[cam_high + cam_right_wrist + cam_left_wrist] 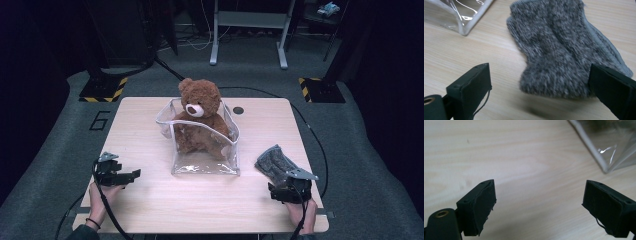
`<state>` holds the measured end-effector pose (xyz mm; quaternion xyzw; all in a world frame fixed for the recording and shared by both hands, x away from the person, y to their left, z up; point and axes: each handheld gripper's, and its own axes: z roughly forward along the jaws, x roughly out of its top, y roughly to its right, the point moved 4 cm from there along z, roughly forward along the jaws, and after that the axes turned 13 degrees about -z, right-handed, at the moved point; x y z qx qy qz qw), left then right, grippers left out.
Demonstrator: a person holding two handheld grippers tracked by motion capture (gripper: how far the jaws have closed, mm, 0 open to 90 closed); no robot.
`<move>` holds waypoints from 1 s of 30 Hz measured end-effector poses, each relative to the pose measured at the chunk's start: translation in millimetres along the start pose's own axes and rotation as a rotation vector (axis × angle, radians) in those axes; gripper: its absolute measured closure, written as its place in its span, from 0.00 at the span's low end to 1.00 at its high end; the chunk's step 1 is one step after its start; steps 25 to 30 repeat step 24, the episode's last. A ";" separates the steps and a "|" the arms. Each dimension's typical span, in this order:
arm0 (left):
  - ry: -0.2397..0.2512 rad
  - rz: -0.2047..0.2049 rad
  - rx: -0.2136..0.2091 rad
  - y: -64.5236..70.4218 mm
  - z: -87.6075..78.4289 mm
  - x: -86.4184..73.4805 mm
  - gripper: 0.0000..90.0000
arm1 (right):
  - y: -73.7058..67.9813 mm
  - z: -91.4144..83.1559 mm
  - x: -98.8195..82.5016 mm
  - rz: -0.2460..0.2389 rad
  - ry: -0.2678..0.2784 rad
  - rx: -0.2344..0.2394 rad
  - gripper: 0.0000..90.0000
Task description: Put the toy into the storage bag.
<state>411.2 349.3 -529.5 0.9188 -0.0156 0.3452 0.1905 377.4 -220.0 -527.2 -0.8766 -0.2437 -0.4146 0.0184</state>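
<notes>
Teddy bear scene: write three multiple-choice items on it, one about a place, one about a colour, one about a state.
1. Where does the teddy bear sit?
A. inside the clear bag
B. on the floor
C. on the grey sock

2. What colour is the sock?
A. red
B. speckled grey
C. yellow

3. How do the jaws of the right hand-held gripper stand?
A. shut on the bag
B. shut on the bear
C. open, the sock's end between them

Answers: 1 A, the clear walls surround the bear's body. 2 B, the knit is grey-flecked. 3 C, both jaws stand wide apart.
</notes>
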 end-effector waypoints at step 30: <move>0.066 0.139 0.105 -1.4 15.6 -28.2 0.09 | 4.7 13.2 -30.4 0.042 -0.047 -0.016 0.03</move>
